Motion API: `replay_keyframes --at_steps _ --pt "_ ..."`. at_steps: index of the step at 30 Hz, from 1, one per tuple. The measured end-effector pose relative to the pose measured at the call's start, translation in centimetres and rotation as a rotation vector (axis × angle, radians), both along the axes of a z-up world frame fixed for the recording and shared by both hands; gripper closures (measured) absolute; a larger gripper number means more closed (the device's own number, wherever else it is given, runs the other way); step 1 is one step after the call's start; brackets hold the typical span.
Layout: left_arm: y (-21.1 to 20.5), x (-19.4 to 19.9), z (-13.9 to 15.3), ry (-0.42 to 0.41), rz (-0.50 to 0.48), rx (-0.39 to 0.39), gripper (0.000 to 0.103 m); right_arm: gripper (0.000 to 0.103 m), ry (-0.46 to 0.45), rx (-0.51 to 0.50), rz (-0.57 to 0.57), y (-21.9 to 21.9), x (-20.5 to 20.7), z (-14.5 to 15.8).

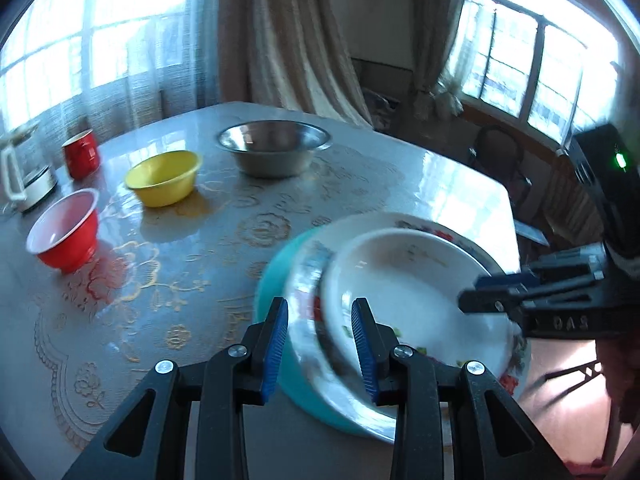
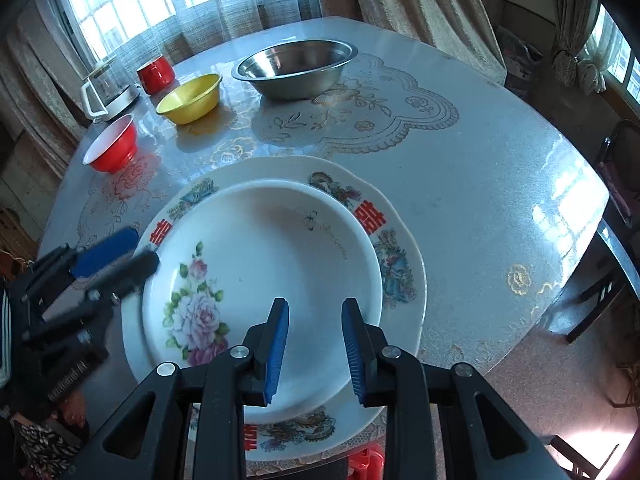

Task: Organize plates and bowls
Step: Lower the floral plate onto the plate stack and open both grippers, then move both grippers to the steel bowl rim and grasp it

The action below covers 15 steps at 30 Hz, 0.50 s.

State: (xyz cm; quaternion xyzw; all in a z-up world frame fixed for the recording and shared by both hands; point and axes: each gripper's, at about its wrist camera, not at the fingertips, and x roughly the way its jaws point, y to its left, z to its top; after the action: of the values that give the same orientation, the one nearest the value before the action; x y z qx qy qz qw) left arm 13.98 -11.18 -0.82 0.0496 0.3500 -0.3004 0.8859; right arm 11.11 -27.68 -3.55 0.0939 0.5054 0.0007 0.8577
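A stack sits at the table's near edge: a white flower-printed deep plate on a larger patterned plate, which rests on a teal bowl. My left gripper is open, its fingers straddling the stack's left rim; it shows in the right wrist view. My right gripper is open over the white plate's near rim; it shows in the left wrist view. A steel bowl, a yellow bowl and a red bowl stand apart farther back.
A red mug and a glass kettle stand at the table's far left. Chairs stand to the right. Curtains and windows lie behind.
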Motion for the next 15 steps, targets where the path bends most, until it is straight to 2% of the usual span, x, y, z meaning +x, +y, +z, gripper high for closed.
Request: replay_keyframes --at_steps 4,6,7,8,15 --pt "1.7 1.3 0.1 0.037 0.077 -0.073 0.066 0.075 -0.005 0.013 0.000 0.0 -0.1 0.0" --pt "2.5 1.6 0.4 0.027 0.121 -0.099 0.059 0.075 -0.042 0.042 0.001 0.0 -0.4 0.4" --pt "2.9 1.7 0.5 0.019 0.147 -0.108 0.050 0.075 -0.061 0.061 0.001 -0.1 -0.6 0.7" --pt "3.2 1.9 0.5 0.014 0.165 -0.114 0.046 0.074 -0.078 0.079 0.001 -0.2 -0.7 1.0" --pt "4.6 3.3 -0.1 0.037 0.269 -0.107 0.038 0.072 -0.146 0.126 -0.014 -0.2 -0.4 2.4"
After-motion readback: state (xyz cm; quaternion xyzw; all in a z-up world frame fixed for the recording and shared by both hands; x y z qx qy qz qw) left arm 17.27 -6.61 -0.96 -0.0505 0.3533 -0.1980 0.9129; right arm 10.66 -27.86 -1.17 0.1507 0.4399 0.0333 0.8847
